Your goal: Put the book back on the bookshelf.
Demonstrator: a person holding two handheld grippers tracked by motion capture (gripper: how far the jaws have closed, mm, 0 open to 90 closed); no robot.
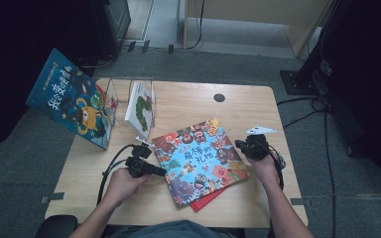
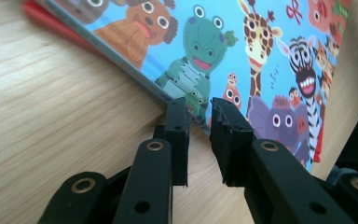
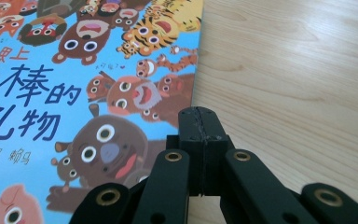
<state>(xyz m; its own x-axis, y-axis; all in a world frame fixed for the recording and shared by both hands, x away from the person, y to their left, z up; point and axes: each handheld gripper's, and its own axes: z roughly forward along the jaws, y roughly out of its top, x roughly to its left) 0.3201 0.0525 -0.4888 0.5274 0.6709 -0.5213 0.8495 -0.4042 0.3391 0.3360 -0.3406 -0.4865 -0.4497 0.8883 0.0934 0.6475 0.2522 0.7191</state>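
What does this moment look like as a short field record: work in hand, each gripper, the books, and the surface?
work in hand: picking up the blue animal picture book from the wooden table
left gripper: jaws a narrow gap apart at the book's edge, pads not seen pressing it
right gripper: jaws shut, empty, tip at the book's opposite edge
under the book: a red book, corner showing
other books: dark blue book leaning at the clear stand; white book upright in it
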